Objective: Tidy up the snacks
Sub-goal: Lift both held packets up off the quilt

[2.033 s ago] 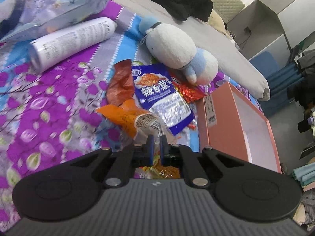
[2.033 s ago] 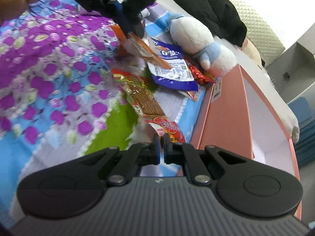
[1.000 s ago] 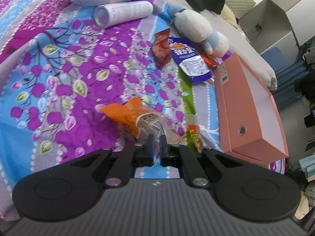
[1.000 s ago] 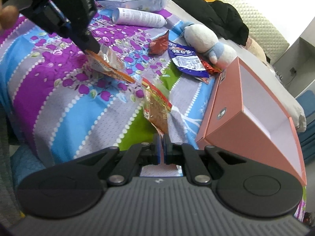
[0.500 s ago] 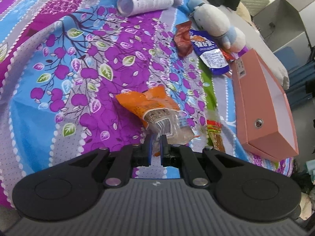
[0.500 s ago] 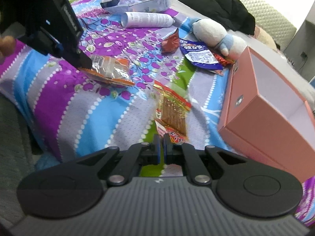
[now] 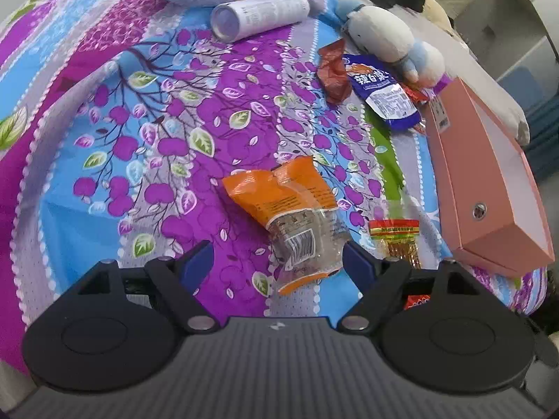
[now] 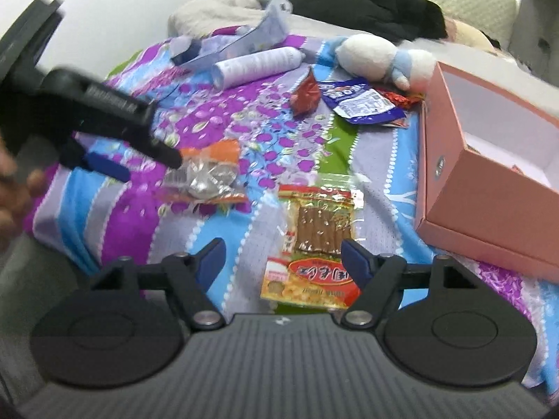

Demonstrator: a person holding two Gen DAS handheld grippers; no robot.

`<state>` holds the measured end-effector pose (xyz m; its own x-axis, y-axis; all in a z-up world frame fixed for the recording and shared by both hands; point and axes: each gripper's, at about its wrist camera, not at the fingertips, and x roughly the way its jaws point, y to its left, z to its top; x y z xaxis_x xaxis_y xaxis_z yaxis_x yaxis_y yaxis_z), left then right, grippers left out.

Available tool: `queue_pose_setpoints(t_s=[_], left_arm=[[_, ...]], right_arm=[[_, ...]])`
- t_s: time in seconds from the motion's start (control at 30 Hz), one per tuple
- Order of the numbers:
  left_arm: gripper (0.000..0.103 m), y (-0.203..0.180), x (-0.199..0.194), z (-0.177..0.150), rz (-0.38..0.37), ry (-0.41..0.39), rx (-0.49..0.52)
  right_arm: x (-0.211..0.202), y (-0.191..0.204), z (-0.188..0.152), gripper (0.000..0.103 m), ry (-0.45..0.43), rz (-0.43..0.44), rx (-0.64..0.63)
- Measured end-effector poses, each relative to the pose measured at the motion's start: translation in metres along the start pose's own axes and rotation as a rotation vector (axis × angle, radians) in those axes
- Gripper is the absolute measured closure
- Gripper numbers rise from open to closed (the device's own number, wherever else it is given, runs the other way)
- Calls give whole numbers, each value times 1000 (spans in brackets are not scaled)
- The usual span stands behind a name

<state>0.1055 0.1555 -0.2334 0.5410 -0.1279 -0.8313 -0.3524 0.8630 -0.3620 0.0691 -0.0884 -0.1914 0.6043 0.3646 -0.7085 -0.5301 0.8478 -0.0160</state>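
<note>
Orange snack packet: crinkled film, clear lower half, barcode; lies on floral bedspread between just-opened jaws of left gripper, untouched. Yellow-red strip packet: flat, glossy; between right gripper jaws, likewise just opened. Pink cardboard box: rectangular, open-topped, beside.

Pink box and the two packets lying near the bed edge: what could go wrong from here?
The red-and-yellow stick packet and orange packet lie loose near the bedspread's front edge, under open jaws; a nudge might slide them off. The pink box overhangs that edge slightly, so bumping it could tip it.
</note>
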Motion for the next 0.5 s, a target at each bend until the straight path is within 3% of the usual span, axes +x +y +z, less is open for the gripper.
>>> queue_pose_setpoints(t_s=[0.13, 0.2, 0.5], left_arm=[[18, -6, 8, 5, -4, 11, 26], [17, -6, 13, 9, -17, 18, 1], [17, -22, 42, 21, -2, 45, -50]], right_arm=[[15, -11, 5, 27, 19, -10, 29], [24, -19, 6, 16, 36, -15, 58], [57, -36, 11, 16, 99, -7, 109]])
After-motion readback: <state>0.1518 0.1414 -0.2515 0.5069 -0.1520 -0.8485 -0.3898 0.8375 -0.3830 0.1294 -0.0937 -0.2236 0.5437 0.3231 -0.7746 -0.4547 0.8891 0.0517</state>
